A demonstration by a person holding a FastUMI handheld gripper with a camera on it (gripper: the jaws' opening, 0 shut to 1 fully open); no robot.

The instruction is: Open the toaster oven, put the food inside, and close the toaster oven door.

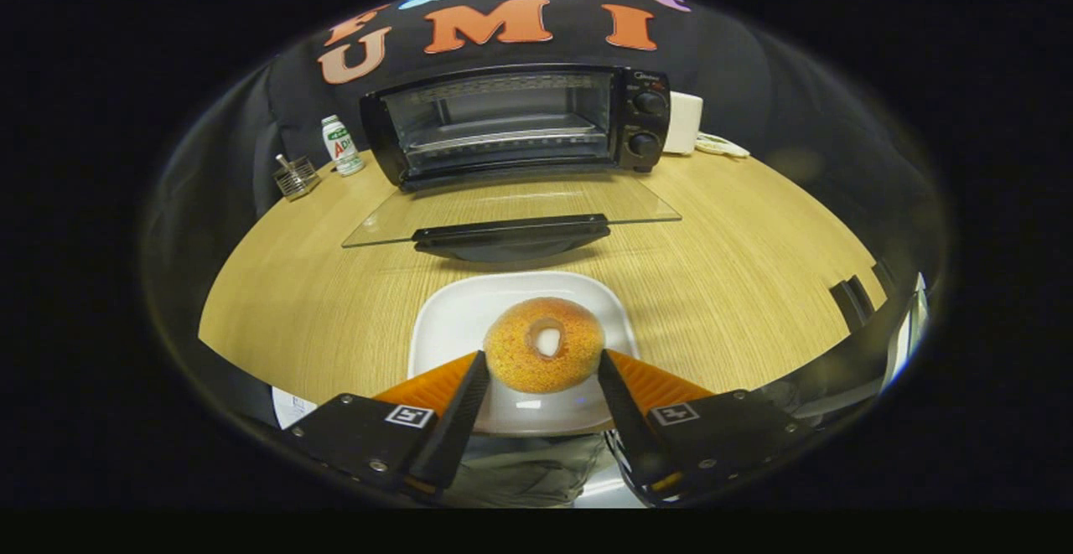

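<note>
A golden doughnut (543, 344) sits over a white square plate (453, 319) on the wooden table. My gripper (541, 359) has one finger against each side of the doughnut and is shut on it. I cannot tell whether the doughnut rests on the plate or is just off it. Beyond the plate stands the black toaster oven (515, 122). Its glass door (511, 206) is folded down flat toward me, with the black handle (511, 235) at its near edge. The wire rack inside the oven is bare.
Left of the oven stand a small white bottle (342, 145) and a little metal holder (295, 177). A white box (683, 122) and a small white object (721, 146) lie to the oven's right. The table's front edge runs just under my fingers.
</note>
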